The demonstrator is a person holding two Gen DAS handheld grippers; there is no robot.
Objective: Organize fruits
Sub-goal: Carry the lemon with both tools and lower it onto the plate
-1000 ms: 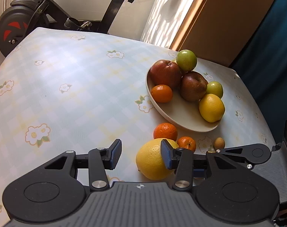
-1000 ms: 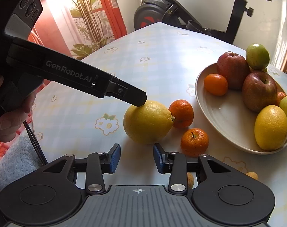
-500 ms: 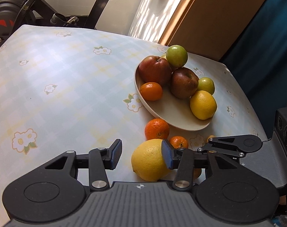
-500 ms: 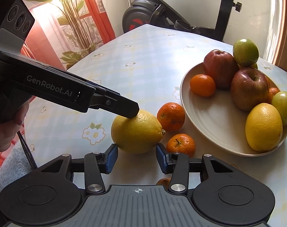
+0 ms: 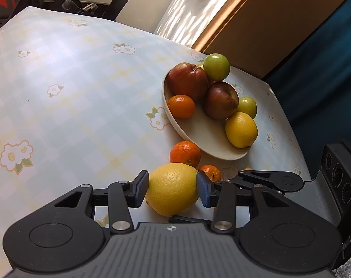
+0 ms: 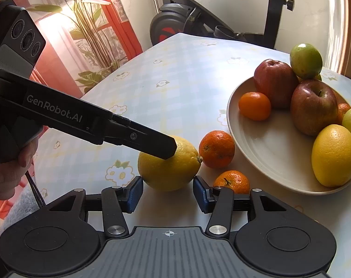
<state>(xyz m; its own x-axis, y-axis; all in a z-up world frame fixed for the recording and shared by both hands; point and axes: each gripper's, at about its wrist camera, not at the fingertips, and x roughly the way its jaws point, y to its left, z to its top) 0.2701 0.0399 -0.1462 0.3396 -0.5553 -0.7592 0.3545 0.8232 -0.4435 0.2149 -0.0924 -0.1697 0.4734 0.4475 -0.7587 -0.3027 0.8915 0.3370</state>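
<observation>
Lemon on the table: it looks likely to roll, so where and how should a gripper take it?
Take the lemon across its wide middle, a pad on each flank, slanting down from the near edge of the table. It lies on its side, tip toward the orange; tapered ends would likely slip.

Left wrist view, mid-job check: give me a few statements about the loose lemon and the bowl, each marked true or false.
1. The large yellow lemon lies on the floral tablecloth, outside the cream shallow bowl. True.
2. The bowl is empty. False: it holds two red apples, green fruit, a mandarin and a second yellow lemon.
3. The large lemon sits between the fingers of the left gripper. True.
4. No other fruit lies loose on the tablecloth. False: two small orange mandarins lie between the lemon and the bowl.
</observation>
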